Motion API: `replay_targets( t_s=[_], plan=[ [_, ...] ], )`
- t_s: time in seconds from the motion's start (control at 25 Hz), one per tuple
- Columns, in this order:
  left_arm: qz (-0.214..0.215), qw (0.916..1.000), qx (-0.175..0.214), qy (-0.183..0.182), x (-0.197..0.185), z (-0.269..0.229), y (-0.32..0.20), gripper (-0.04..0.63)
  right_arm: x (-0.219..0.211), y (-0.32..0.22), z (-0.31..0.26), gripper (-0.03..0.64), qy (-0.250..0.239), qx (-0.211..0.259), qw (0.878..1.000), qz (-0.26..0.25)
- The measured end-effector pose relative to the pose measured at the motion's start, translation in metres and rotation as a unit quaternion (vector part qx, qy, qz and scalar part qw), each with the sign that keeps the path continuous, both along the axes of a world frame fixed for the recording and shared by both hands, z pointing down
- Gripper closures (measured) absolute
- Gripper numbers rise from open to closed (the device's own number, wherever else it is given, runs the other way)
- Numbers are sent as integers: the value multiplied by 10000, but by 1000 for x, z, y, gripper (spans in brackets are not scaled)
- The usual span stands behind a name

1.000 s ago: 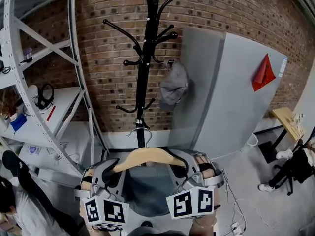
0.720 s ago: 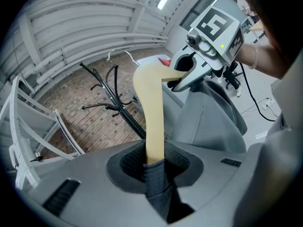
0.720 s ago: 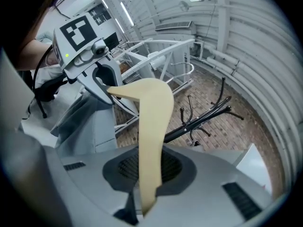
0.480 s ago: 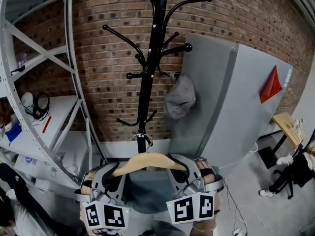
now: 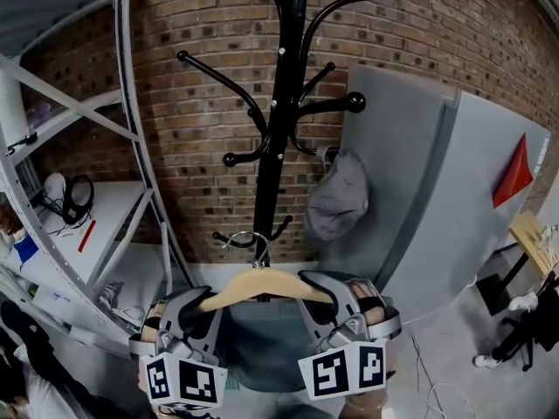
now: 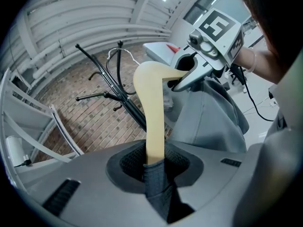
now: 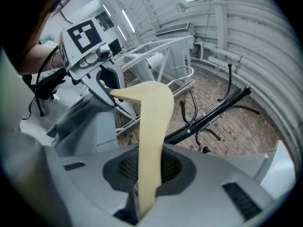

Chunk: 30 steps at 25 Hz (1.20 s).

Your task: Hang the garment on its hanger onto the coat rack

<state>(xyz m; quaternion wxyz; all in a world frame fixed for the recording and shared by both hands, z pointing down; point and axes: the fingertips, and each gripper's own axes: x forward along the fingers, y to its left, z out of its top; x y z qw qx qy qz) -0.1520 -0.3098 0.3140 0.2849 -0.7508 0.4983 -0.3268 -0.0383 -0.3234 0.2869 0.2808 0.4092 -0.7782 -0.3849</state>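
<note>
Holding the wooden hanger (image 5: 262,279) by both ends, one gripper per arm. L gripper (image 6: 154,167): jaws clenched on the hanger's left arm, w/ a fold of the grey garment (image 5: 262,343) pinched in alongside the wood. R gripper (image 7: 147,174): jaws clamped on the right arm, pale wood btwn the pads. Each gripper view shows the other gripper gripping the far end.

Hanger sits roughly level in head view, curved side up, w/ its metal hook (image 5: 255,243) upright at centre. Garment hangs below the bar, btwn the two grippers, draping down toward the person.

Coat rack (image 5: 278,138) is black and straight ahead, its pole rising right behind the hook. Curved pegs branch off it at several heights, some tipped w/ round knobs. In head view the hook is level w/ the lowest pegs and overlaps them; can't tell if it touches one or hangs in front.

Grey cap (image 5: 339,197) hangs just right of the pole, in front of a grey panel (image 5: 419,190) that leans across the right side. Red triangle (image 5: 514,173) is stuck on that panel, far right. Brick wall (image 5: 192,24) runs behind the rack. Metal shelving (image 5: 131,147) stands at left, w/ headphones (image 5: 74,195) on one shelf.
</note>
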Motion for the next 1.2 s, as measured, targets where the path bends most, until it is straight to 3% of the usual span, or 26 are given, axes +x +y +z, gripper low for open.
replay_targets(
  t_s=[0.88,1.2],
  plan=[
    [-272,9994,133,-173,-24,-38,-119,511,-23,-123,-34,558,-225,119,9994,-213],
    [-256,9994,-30,-250,-32,-41,-150,511,-29,-151,-34,558,-234,-49,9996,-128]
  ],
)
